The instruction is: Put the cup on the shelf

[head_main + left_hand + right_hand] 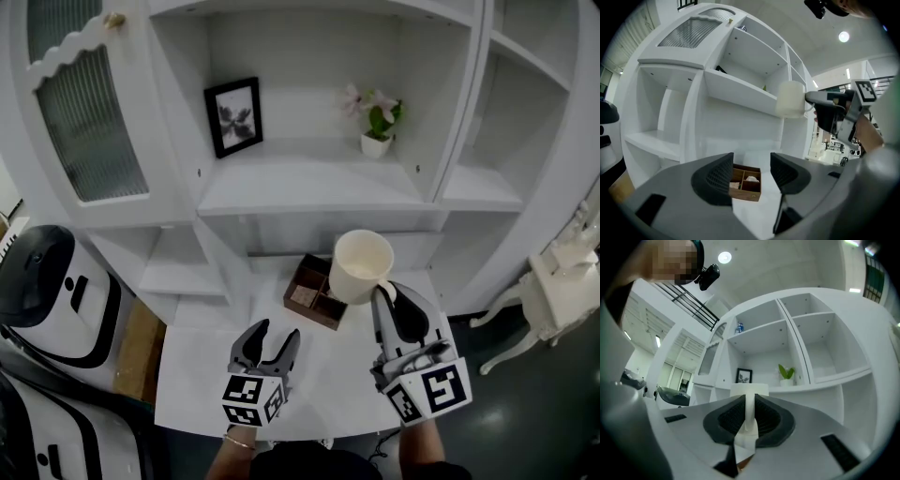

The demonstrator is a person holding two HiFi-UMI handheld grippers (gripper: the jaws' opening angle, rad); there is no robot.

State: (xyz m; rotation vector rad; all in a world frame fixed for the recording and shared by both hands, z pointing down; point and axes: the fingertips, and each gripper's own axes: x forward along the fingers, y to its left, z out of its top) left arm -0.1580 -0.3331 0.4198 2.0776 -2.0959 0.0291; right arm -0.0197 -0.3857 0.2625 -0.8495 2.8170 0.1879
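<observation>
A cream cup [360,264] hangs in the air in front of the white shelf unit [309,183], held by its handle. My right gripper [386,292] is shut on that handle [749,409], and the cup's body [748,389] shows just past the pads. From the left gripper view the cup [790,99] sits level with the shelf board's front edge. My left gripper [272,339] hovers low over the white table [202,375], open, nothing between its fingers [714,178].
A brown wooden box with compartments [315,292] lies on the table below the cup. On the shelf stand a black picture frame [234,114] and a small potted plant [377,120]. A cabinet door with ribbed glass [84,112] is at left. White machines [56,300] stand at left.
</observation>
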